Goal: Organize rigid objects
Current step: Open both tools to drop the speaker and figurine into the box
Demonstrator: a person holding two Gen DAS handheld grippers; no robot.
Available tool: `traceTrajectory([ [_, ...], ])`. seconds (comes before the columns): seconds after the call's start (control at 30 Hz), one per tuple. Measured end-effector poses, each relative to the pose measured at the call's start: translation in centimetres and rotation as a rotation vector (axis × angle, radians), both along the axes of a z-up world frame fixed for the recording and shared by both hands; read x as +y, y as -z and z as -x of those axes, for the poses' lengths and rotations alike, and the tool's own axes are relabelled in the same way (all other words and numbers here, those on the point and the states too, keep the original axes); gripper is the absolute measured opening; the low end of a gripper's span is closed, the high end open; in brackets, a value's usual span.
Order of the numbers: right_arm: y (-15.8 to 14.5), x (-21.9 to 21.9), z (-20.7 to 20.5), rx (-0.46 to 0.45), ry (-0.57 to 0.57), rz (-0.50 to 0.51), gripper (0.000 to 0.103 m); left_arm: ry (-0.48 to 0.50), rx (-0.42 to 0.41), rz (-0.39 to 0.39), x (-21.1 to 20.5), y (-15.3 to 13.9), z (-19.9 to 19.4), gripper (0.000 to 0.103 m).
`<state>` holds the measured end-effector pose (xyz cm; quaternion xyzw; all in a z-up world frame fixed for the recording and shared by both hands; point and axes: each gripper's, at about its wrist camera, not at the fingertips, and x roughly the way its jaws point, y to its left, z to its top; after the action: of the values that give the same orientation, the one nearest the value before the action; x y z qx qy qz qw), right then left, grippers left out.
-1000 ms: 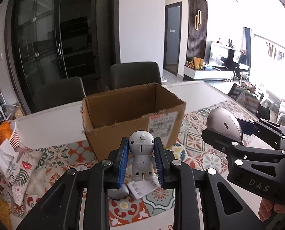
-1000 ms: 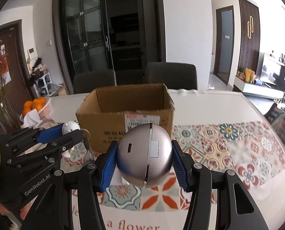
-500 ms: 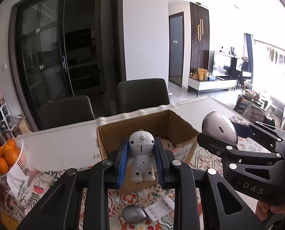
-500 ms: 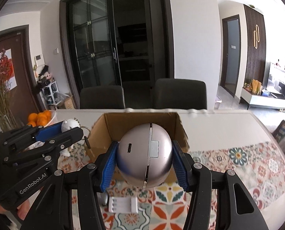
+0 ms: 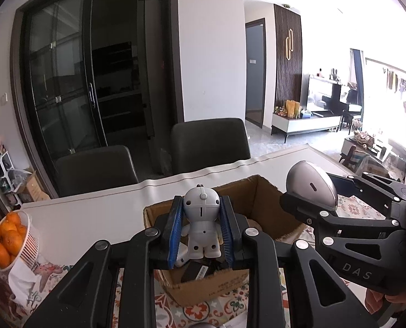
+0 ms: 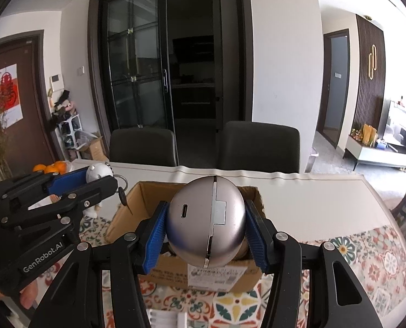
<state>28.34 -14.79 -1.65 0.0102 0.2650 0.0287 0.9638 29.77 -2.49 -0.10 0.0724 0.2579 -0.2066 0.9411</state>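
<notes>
My left gripper (image 5: 201,232) is shut on a small white robot figurine (image 5: 202,220) and holds it above the open cardboard box (image 5: 260,191). My right gripper (image 6: 205,229) is shut on a round silver case (image 6: 205,221) and holds it above the same box (image 6: 126,213). The right gripper with the case (image 5: 309,188) shows at the right of the left wrist view. The left gripper with the figurine (image 6: 97,170) and its key ring shows at the left of the right wrist view. Dark and white items lie inside the box (image 5: 194,269).
A basket of oranges (image 5: 3,237) stands at the table's left. Two dark chairs (image 6: 260,147) stand behind the far edge. A patterned cloth (image 6: 366,257) covers the near table. A white ribbed piece (image 6: 164,318) lies in front of the box.
Both grippers have risen and moved forward with their objects, from in front of the box to above its opening. The box interior now shows.
</notes>
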Motion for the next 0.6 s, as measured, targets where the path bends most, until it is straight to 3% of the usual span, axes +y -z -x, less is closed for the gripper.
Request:
traceTrajectory([
  [0.23, 1.7, -0.5, -3.8, 0.071, 0.004, 0.007, 0.054, -0.005, 0.078, -0.023, -0.6, 2.3, -4.0, 0.026],
  [0.6, 6.2, -1.4, -7.9, 0.221, 0.003, 0.001, 0.054, -0.006, 0.218, -0.066, -1.6, 6.4, -6.8, 0.026],
])
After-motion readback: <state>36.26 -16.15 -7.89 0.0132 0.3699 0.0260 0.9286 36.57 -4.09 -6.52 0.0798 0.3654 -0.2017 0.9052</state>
